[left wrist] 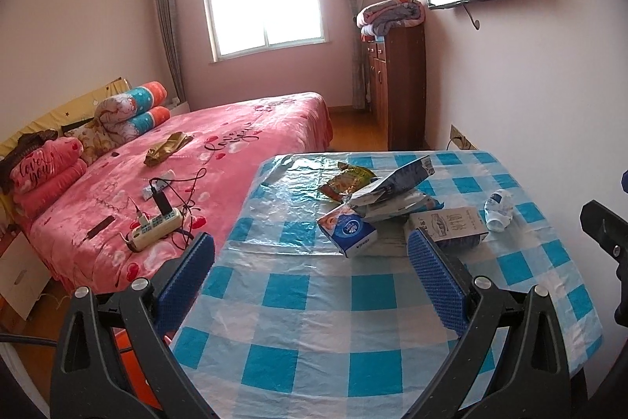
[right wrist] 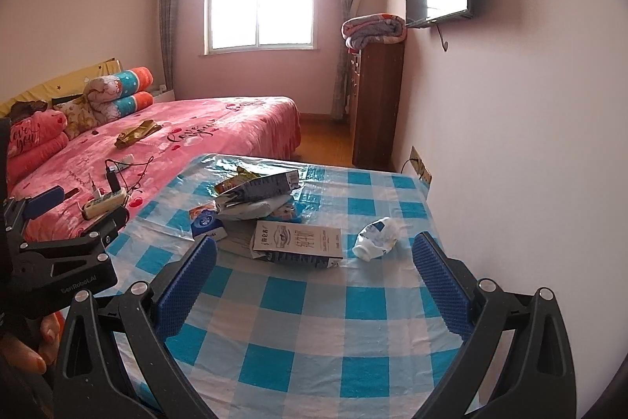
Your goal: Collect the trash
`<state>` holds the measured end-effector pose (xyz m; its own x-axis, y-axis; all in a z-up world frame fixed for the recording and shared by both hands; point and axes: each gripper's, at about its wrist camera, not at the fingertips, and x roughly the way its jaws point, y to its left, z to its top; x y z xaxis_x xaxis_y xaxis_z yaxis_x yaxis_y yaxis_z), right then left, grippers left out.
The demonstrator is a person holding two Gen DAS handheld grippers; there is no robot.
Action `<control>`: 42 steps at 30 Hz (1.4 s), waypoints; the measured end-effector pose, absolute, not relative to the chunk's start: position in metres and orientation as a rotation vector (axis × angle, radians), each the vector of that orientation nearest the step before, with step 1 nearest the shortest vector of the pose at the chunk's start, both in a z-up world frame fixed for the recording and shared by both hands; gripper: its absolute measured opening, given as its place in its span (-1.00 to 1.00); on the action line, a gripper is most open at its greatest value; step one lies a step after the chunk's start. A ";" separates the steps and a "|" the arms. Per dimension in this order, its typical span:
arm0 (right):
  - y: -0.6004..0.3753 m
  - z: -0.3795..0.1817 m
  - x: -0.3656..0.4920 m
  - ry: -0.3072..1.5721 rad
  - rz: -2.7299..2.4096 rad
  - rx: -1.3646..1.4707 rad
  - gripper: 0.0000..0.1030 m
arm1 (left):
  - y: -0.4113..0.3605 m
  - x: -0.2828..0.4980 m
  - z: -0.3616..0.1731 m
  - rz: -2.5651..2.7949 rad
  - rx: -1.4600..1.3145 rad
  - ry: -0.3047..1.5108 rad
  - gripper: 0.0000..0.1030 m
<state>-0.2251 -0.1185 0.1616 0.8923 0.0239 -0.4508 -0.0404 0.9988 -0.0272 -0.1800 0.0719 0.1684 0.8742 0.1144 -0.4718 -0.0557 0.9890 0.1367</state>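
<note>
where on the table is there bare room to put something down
The near half of the checked tablecloth, between the open fingers and the flat carton, is bare. So is the strip along the wall behind the crumpled white wrapper. The far-left middle is crowded with piled packets.

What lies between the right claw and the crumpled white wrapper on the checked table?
Nothing visible. The right claw is open above bare checked tablecloth, and the crumpled white wrapper lies apart, ahead and slightly right. The flat printed box sits left of that path.
</note>
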 end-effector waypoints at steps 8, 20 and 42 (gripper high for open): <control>-0.119 0.164 -0.227 0.460 0.037 -0.037 0.92 | 0.071 -0.185 0.173 0.095 0.128 0.478 0.92; -0.125 0.167 -0.231 0.439 0.040 -0.045 0.92 | 0.067 -0.187 0.172 0.087 0.134 0.477 0.92; -0.130 0.146 -0.219 0.445 0.063 -0.041 0.92 | 0.068 -0.178 0.157 0.085 0.144 0.509 0.92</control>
<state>-0.2191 -0.1302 0.1460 0.9007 0.0518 -0.4313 -0.0696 0.9972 -0.0255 -0.1780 0.0682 0.1573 0.8700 0.1172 -0.4788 -0.0455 0.9863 0.1587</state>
